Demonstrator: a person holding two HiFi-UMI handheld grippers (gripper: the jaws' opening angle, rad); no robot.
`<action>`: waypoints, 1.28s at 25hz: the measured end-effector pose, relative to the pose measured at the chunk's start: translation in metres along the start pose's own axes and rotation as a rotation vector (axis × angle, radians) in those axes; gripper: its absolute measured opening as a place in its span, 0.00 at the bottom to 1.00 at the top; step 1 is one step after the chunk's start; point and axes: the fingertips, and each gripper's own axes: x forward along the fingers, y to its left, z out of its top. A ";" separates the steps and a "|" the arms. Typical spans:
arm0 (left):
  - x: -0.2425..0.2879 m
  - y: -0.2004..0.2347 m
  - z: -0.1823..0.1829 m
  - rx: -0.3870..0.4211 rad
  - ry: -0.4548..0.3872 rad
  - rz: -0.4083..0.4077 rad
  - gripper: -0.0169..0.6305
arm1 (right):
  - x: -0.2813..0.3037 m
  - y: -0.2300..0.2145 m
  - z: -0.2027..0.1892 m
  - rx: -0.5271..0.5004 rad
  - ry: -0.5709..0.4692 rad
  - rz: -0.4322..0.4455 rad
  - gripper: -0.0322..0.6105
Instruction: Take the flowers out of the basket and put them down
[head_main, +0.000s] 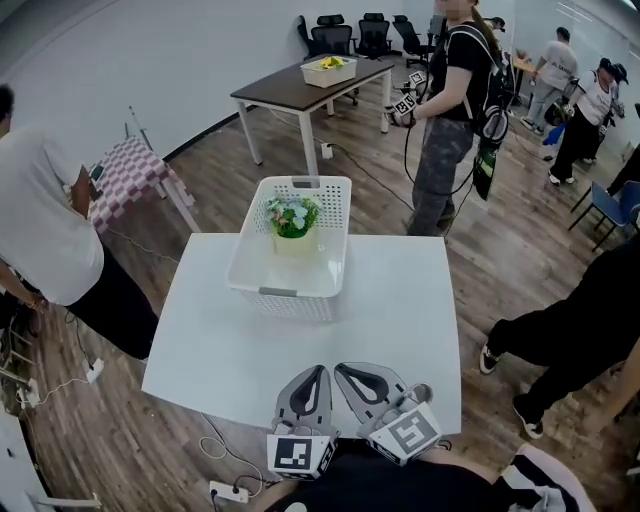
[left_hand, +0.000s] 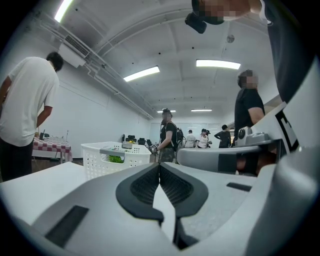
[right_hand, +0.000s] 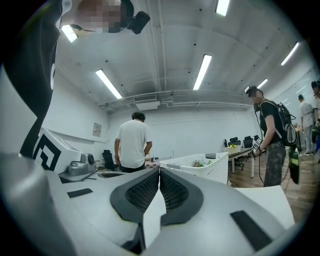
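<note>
Flowers (head_main: 292, 216) in basket (head_main: 260, 278), well beyond both closed tools

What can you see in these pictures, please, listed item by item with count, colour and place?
table: one, white, in the centre, directly in front of the person.
basket: one, white perforated plastic, on the table's far half.
flowers: one bunch, green with pale blooms, inside the basket at its far end.
second table: one, dark brown top with white legs, farther back.
bin: one, white, holding something yellow, on the second table.
checked cloth: one, red and white, on a stand at the left.
office chairs: several, black, by the far wall.
bystanders: several, standing around the room.
left gripper: one, grey, jaws shut and empty, at the table's near edge.
right gripper: one, grey, jaws shut and empty, beside the left.
</note>
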 end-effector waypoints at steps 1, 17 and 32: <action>0.003 0.002 0.000 -0.004 0.003 -0.003 0.04 | 0.003 -0.003 0.000 0.000 0.004 -0.006 0.08; 0.024 0.042 0.000 -0.036 0.036 -0.011 0.04 | 0.052 -0.034 0.017 -0.131 0.028 -0.011 0.08; 0.011 0.085 -0.006 -0.051 0.062 0.052 0.04 | 0.110 -0.059 0.065 -0.411 0.104 0.072 0.08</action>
